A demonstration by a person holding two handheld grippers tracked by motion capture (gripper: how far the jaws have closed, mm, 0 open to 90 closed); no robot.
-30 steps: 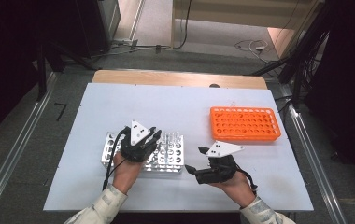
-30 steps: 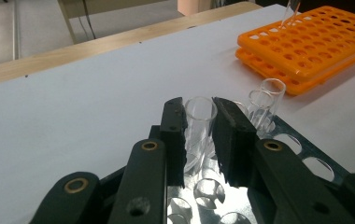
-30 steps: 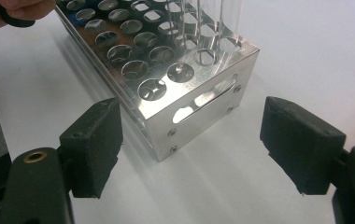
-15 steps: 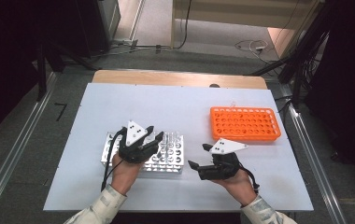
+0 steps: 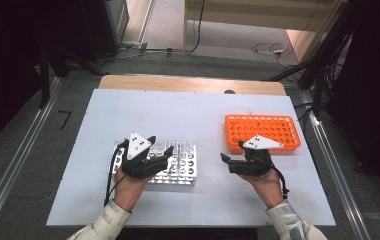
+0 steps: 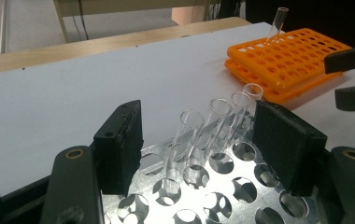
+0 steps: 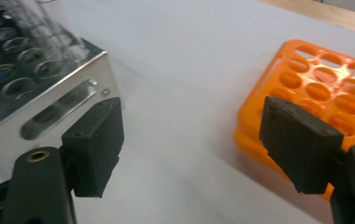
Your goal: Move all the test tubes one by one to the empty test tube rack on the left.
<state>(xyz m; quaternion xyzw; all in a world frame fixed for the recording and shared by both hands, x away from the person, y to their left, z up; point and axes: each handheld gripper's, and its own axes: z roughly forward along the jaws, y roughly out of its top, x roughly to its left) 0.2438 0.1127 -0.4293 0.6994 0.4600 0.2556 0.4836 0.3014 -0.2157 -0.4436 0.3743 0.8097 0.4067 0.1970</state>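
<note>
White and bare across most of its span, the tabletop (image 5: pixel 178 115) carries two racks near its front edge, with a dark room and cable-strewn floor beyond. I hold my left gripper (image 6: pixel 199 140) over the metal rack (image 5: pixel 175 167), which sits left of centre toward the front edge. Its jaws stand wide, one on either side of a row of clear glass tubes (image 6: pixel 213 126) that lean in the rack's holes. I keep them spread like this, I judge, so that I can close on one tube without knocking its neighbours; nothing is gripped yet.

My right gripper (image 7: pixel 189 144) hangs over the bare strip between the metal rack and the orange rack (image 5: pixel 263 131), which lies toward the right edge. Its jaws are wide too and hold nothing. It waits there, as I read it, so it stays out of my left hand's way while being close to either rack.

One glass tube (image 6: pixel 278 21) already stands tilted in a far hole of the orange rack, so I take the work to be moving tubes from metal to orange. The two racks lie apart, leaving room for both hands to pass between.
</note>
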